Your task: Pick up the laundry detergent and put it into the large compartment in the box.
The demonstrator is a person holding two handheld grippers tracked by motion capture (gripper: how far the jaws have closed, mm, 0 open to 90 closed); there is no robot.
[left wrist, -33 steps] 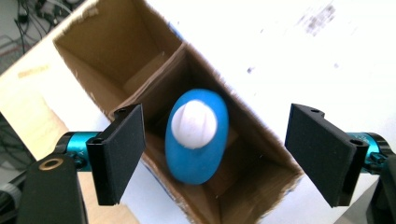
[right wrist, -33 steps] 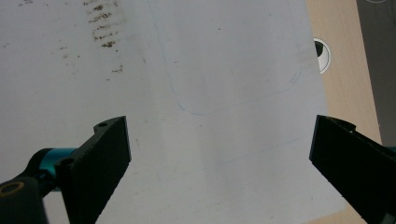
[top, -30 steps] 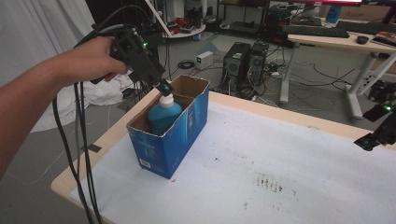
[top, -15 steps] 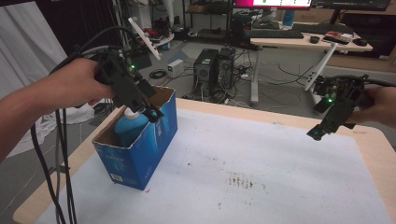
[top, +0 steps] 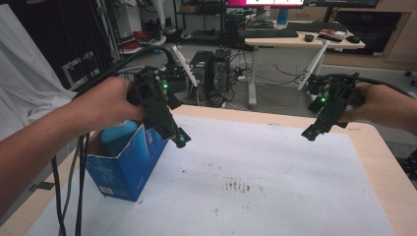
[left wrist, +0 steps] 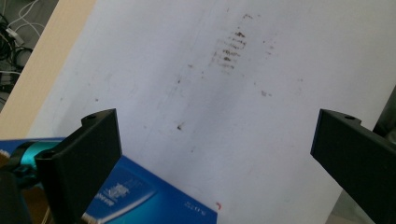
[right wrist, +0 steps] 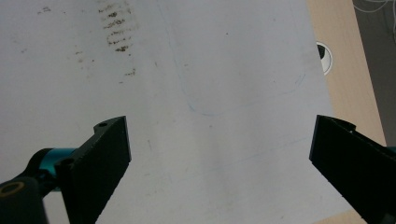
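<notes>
An open blue cardboard box (top: 125, 167) stands at the left of the white mat (top: 275, 162), and a blue bottle (top: 115, 135) stands inside it. My left gripper (top: 179, 140) hangs just right of the box's top edge, pointing down at the mat. Its jaws have just been opening and are open, with nothing between them. In the left gripper view the left gripper (left wrist: 217, 126) has bare mat between its jaws, and the box (left wrist: 149, 200) lies below. My right gripper (top: 310, 133) hovers over the mat's right side. The right gripper (right wrist: 219, 128) is open and holds nothing.
A patch of dark stains (top: 238, 186) marks the middle of the mat. The wooden table edge (top: 388, 162) runs along the right, with a round cable hole (right wrist: 325, 57) in it. Cables hang off the table's left side. Desks and computers stand beyond the table.
The left gripper has come off the bottle in the box and moved right, over the mat, with its jaws spreading. The bottle stays in the box. The right gripper has hardly moved.
</notes>
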